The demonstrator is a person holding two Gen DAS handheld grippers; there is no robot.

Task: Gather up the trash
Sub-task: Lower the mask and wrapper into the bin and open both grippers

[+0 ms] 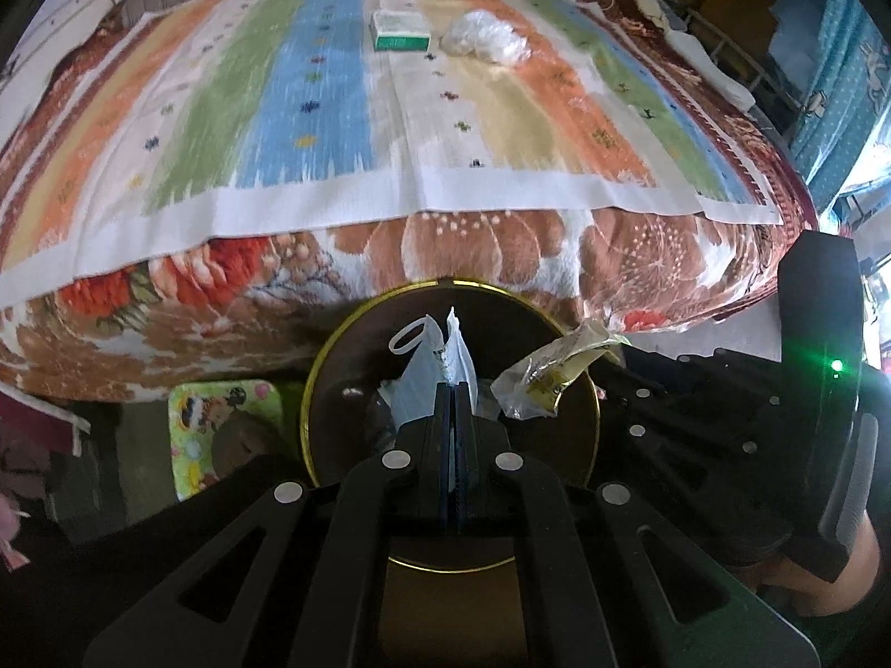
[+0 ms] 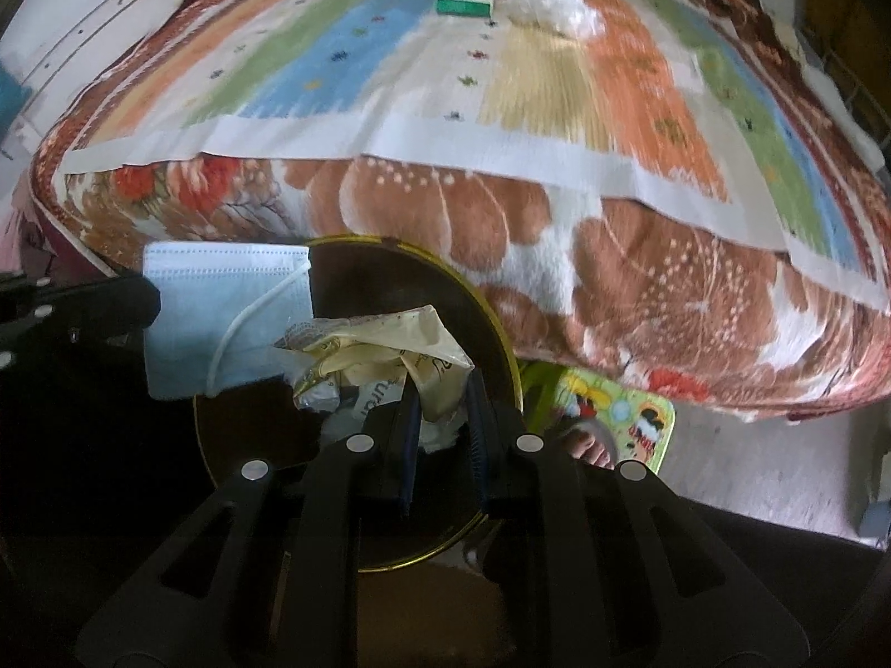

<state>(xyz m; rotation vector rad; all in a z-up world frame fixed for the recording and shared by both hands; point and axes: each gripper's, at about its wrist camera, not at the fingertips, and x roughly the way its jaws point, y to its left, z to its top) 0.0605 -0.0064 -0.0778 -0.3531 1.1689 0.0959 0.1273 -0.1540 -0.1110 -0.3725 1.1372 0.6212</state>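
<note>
a: what could go wrong here?

b: both pieces hang over the bin [image 1: 312, 384], the round dark one with the gold rim at the lower centre of each frame. the left claw [image 1: 454, 389] is clenched on a blue face mask [image 2: 223, 323], pinching just one edge. in the right view most of the mask hangs over the bin's left rim, so if it's let go there, i'd guess it could drape on the rim or slide to the floor.

a: and the other one?

b: the right claw [image 2: 442, 395] grips a crumpled yellowish plastic wrapper [image 2: 384, 350], jaws part closed around it. it's light and springy, so it might cling to a pad or drift off when released. the two claws are close together over the opening, too, so they could knock each other.

a: what's in the bin?

b: some pale crumpled scraps under the wrapper in the right view, one with printing. i can't tell what they are.

a: anything left to collect?

b: a green and white box [image 1: 401, 30] and a clear crumpled plastic bag [image 1: 484, 39], just beside each other in the upper centre of the frame, on the striped cloth [image 1: 312, 128] over the bed [image 1: 490, 256]. well apart from the bin.
</note>
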